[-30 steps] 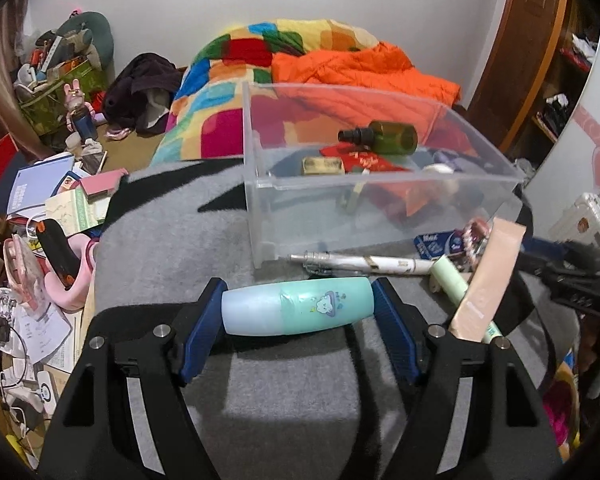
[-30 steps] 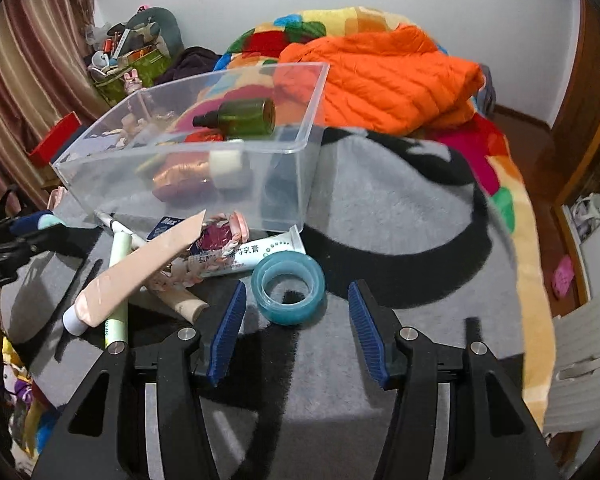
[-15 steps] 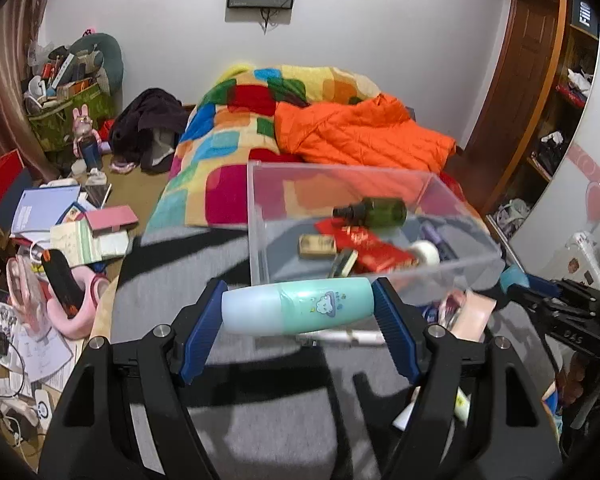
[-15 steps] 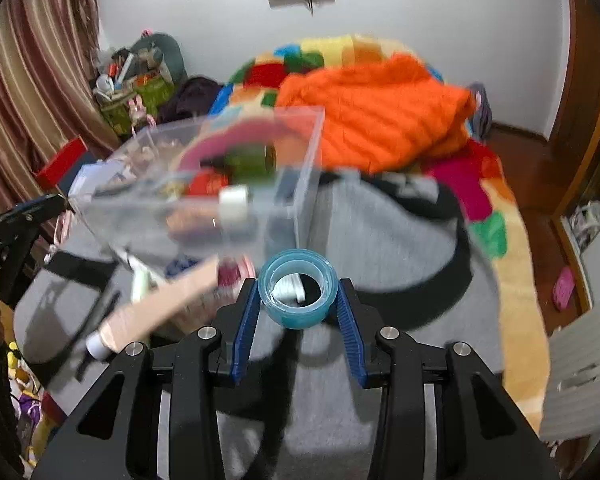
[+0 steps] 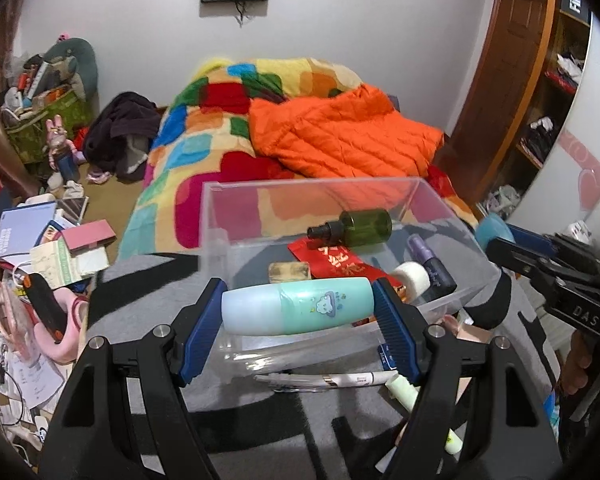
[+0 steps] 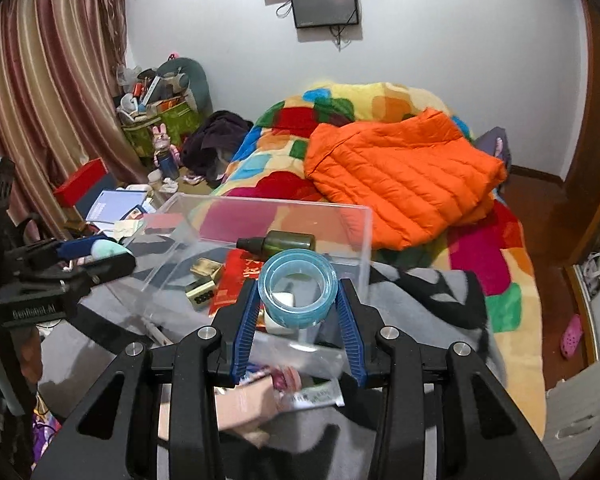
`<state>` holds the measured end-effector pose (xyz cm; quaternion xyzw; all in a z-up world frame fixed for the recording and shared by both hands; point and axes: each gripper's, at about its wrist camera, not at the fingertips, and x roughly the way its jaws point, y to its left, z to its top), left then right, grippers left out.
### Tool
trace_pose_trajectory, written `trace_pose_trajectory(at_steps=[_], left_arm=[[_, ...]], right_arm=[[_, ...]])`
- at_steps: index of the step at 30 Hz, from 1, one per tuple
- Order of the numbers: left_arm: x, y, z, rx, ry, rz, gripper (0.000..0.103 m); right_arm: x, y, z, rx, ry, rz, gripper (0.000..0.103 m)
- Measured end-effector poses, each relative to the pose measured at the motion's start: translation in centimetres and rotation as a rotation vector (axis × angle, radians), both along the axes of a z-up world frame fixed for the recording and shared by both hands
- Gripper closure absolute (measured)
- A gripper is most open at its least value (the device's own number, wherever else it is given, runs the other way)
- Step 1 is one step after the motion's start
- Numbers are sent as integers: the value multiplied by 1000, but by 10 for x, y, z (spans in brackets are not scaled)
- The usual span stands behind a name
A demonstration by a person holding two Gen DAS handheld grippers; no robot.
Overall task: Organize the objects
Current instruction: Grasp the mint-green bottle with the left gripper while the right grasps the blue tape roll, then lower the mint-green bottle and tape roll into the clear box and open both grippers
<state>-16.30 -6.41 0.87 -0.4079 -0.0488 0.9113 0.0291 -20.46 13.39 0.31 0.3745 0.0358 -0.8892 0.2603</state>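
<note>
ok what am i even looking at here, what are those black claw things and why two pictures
The black claws are hand-held grippers with two blue-padded fingers each; a person carries one per hand, and a fisheye camera on each looks along its fingers. So each picture is one gripper's own view.

The left gripper is shut on a mint green bottle, held sideways. The right gripper is shut on a blue tape roll; its jaws have just closed on it.

Both hover by a clear plastic box on a grey blanket. In the box lie a dark green spray bottle and a red packet. A pen lies outside it.
</note>
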Motion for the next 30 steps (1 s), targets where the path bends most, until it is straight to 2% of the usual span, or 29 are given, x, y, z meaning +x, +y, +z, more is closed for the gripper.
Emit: trace_pose_trajectory(at_steps=[8, 17, 21, 23, 30], left_arm=[[-23, 9, -27, -55, -80, -33, 30], [-30, 8, -31, -39, -93, -35, 27], [-25, 7, -28, -12, -96, -39, 25], [-19, 8, -24, -25, -83, -34, 24], [15, 15, -6, -45, -32, -57, 18]], right_arm=[[-29, -27, -28, 55, -82, 41, 68], [-39, -40, -46, 94, -137, 69, 68], [-34, -38, -43, 95, -138, 73, 63], [-30, -36, -39, 98, -119, 69, 55], [-5, -18, -15, 70, -49, 56, 47]])
